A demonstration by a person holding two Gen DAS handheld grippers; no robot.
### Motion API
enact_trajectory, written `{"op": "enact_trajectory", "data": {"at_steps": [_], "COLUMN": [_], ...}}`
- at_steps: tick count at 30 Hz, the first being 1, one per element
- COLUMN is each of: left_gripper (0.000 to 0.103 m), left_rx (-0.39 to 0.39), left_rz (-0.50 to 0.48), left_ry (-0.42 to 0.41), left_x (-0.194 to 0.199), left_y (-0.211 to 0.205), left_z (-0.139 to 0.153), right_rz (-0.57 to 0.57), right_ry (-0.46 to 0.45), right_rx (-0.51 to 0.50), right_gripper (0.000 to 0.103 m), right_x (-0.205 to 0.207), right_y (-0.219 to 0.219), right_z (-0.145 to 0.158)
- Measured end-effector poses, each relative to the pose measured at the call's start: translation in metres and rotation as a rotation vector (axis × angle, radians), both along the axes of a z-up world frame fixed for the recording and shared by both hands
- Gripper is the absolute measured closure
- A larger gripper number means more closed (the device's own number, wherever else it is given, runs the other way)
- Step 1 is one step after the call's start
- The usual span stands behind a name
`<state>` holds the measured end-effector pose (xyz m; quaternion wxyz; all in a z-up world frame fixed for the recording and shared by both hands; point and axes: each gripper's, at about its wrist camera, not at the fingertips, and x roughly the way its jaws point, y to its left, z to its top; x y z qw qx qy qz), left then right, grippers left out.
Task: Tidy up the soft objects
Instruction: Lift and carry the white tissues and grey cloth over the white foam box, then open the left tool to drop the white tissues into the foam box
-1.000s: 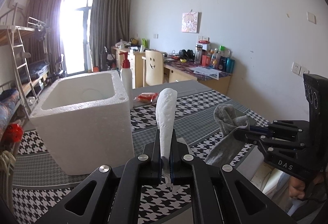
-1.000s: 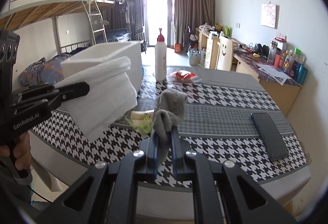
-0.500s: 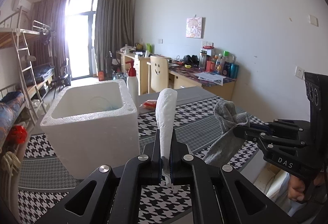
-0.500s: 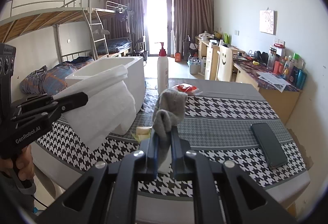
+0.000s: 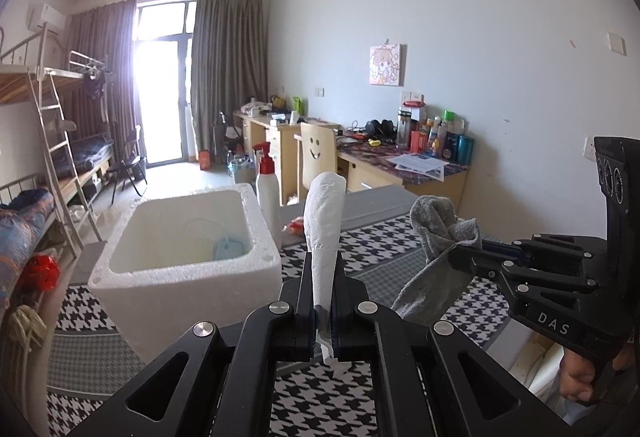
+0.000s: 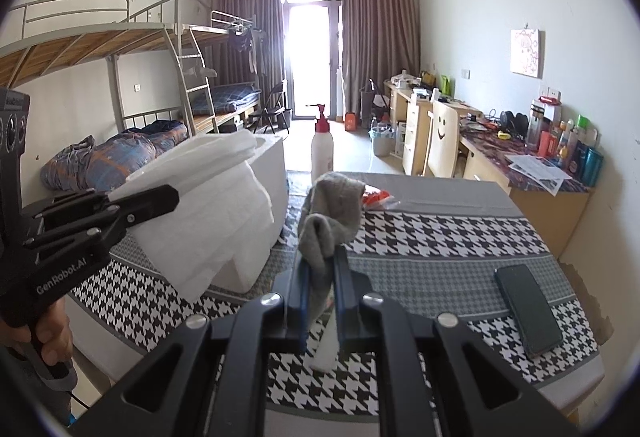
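foam box point(image 5: 188, 273) open on top, pump bottle point(image 5: 267, 193) just behind, phone point(image 6: 528, 309) well apart

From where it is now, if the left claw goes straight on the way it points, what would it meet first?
Probably the checked tablecloth just right of the foam box, near the white bottle; depth is unclear. The left claw itself holds a white cloth.

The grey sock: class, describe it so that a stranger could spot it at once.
Find the table with the houndstooth cloth and the white foam box. Above the table, the right gripper pinches the grey sock; the left gripper's folded cloth is white.
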<state>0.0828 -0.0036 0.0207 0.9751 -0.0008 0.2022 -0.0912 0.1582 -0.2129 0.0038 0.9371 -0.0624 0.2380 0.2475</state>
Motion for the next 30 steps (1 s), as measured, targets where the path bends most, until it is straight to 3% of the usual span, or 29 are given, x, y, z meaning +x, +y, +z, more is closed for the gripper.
{"op": "enact_trajectory", "data": {"at_steps": [30], "left_gripper": [0.098], "left_rx": [0.038], "left_rz": [0.061], "left_ry": [-0.078], "left_x": [0.041], "left_y": [0.014], "left_z": [0.038], "right_rz": [-0.021], "right_ry": [-0.038], "right_rx": [0.027], "right_gripper": [0.089], "right_x": [0.043], "right_y": [0.021], "right_z": [0.039]}}
